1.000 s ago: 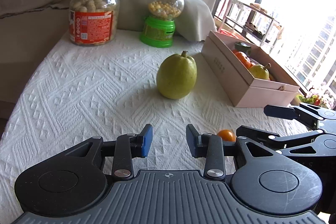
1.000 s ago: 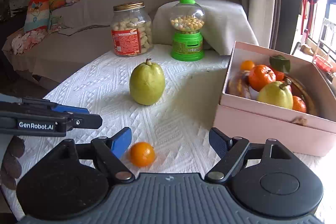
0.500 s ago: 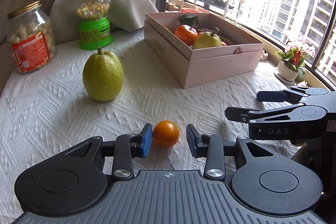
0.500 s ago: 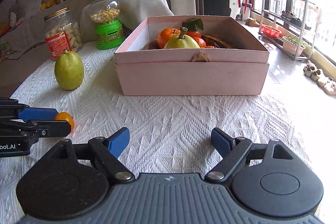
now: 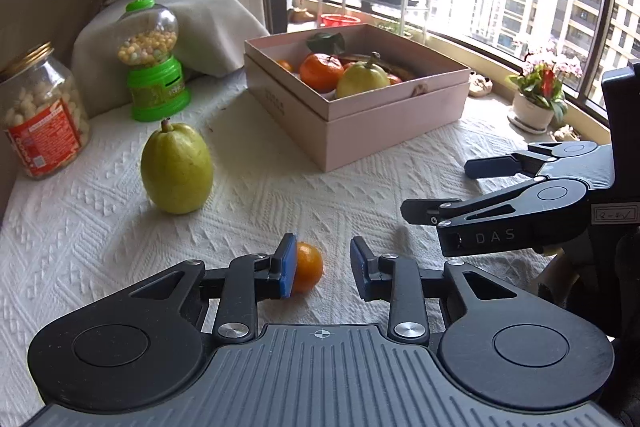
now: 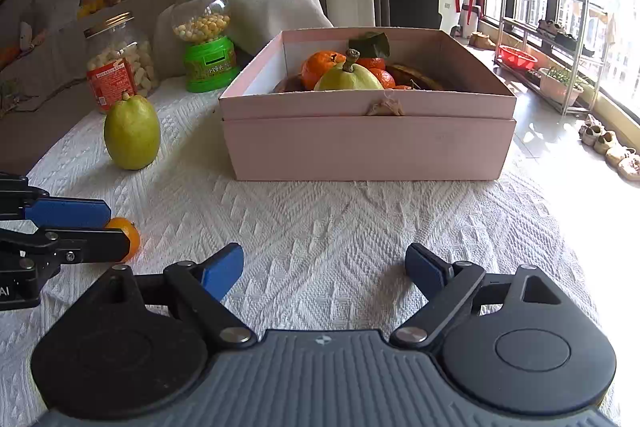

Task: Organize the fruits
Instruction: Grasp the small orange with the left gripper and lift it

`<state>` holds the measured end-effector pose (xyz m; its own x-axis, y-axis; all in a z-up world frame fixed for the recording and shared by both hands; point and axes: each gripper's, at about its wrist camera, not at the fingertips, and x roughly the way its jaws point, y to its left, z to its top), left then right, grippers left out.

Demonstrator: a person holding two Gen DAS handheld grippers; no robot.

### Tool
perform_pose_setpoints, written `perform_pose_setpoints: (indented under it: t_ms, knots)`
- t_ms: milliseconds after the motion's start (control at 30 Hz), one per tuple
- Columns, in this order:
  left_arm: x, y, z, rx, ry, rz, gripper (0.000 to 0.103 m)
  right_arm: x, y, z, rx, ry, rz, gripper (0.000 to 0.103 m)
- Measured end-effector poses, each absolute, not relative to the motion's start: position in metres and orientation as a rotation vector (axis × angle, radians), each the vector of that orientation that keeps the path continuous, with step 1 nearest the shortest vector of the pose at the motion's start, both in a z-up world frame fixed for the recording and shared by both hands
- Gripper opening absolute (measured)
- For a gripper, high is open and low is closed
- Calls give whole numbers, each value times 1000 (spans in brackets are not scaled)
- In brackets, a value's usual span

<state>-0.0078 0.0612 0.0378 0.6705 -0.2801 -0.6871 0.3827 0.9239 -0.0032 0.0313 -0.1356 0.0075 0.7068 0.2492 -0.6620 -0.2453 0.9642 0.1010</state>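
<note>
A small orange lies on the white cloth between the fingers of my open left gripper, against the left pad; it also shows in the right wrist view. A green pear stands upright on the cloth behind it, also seen from the right wrist. The pink box holds oranges, a pear and other fruit. My right gripper is open and empty over the cloth, in front of the box.
A green candy dispenser and a snack jar stand at the back left. A white-covered object sits behind them. The table edge runs along the right, with a flower pot and window beyond.
My left gripper has swung right and closed in so the small orange now lies between its fingers. The right gripper has turned from the orange to face the pink box.
</note>
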Motion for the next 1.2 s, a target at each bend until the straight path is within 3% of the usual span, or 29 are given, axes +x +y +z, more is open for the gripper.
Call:
perform_pose_setpoints:
  t_ms: [500,1200]
  knots:
    - [-30,77,35,102,801,-365,34,31,-133,6,-5,739,269,90]
    - [2,89,26,4,794,-268,34,32,-130,5,-24,745,271,92]
